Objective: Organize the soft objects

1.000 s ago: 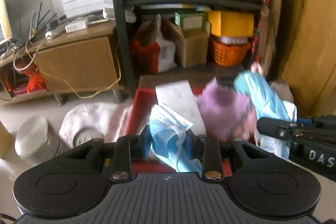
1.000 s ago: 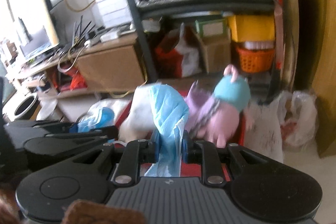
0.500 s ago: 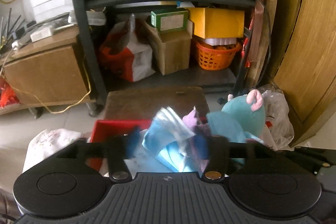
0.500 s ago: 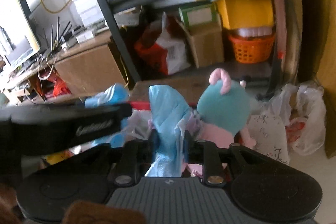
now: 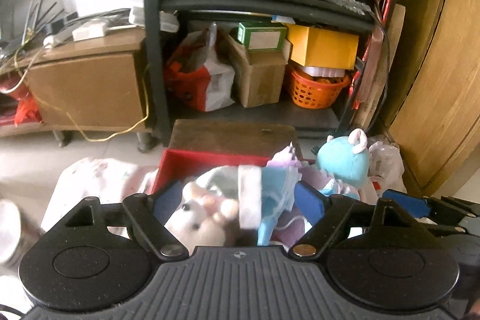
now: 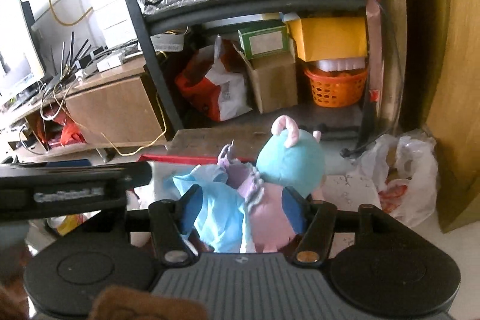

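Both tongs wide apart, neither gripping anything as far as I can judge: the left gripper (image 5: 238,201) has its blue-padded jaws spread with a blurred light-blue disposable face mask (image 5: 271,194) hanging loose between them, seemingly mid-drop; the right gripper (image 6: 240,201) likewise splayed, a crumpled light-blue mask (image 6: 214,215) and the pink body of a teal-headed plush doll with pink ears (image 6: 289,164) sitting in the gap, contact with the pads unclear. All soft stuff is piled in or over the red plastic tray (image 5: 192,162) on the floor in front of the black metal shelf rack (image 5: 151,50), a white-and-pink plush animal (image 5: 199,222) lying low under the left jaws, a lilac frilly cloth (image 6: 240,182) wedged between mask and doll. Risks: masks are light and floppy, could drift or snag by ear loops on a pad and get dragged back out when the gripper pulls away; pile is heaped near the tray's right edge, so the doll could roll off toward the white plastic bag (image 6: 399,179); the two grippers are close together, a collision or double-grab of the same mask is likely; motion blur in left view makes mask position uncertain
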### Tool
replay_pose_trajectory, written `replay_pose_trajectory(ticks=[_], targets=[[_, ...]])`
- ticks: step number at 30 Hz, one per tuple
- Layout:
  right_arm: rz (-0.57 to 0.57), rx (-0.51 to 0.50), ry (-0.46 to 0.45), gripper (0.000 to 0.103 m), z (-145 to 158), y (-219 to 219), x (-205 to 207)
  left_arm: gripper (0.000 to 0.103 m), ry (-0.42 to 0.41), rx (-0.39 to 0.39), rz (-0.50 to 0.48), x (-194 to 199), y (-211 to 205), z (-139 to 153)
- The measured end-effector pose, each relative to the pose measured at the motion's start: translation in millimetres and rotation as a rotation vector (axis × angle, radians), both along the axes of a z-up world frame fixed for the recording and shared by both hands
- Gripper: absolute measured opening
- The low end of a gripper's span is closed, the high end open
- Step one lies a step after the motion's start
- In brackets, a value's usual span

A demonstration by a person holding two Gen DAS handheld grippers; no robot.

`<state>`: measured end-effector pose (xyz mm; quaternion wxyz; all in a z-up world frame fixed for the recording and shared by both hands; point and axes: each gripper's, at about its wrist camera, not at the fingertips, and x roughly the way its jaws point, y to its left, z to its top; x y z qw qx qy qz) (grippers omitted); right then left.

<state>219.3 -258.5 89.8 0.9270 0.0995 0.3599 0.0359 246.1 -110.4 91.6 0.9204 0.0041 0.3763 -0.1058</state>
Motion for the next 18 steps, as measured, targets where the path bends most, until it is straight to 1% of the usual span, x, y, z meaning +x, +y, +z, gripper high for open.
replay_pose_trajectory(ticks=[2,6,9,11,15,18], targets=[[-0.001,-0.02,-0.003,0.03,2,2,-5,0.08,0.001,-0.005,0.008,-6,6,1],[-0.008,-0.036,0.003,0.03,5,2,-16,0.08,-0.002,0.017,0.03,-18,15,-2],[0.001,-0.073,0.018,0.03,-1,8,-20,0.08,0.015,0.009,0.037,-22,22,-6],[0.014,-0.092,0.044,0.03,-8,12,-21,0.08,0.018,0.007,0.045,-27,28,-8],[0.022,-0.098,0.06,0.03,-12,16,-27,0.08,0.028,0.025,0.046,-39,37,-13],[0.014,-0.072,0.064,0.03,-11,15,-34,0.08,0.034,0.024,0.047,-46,43,-16]])
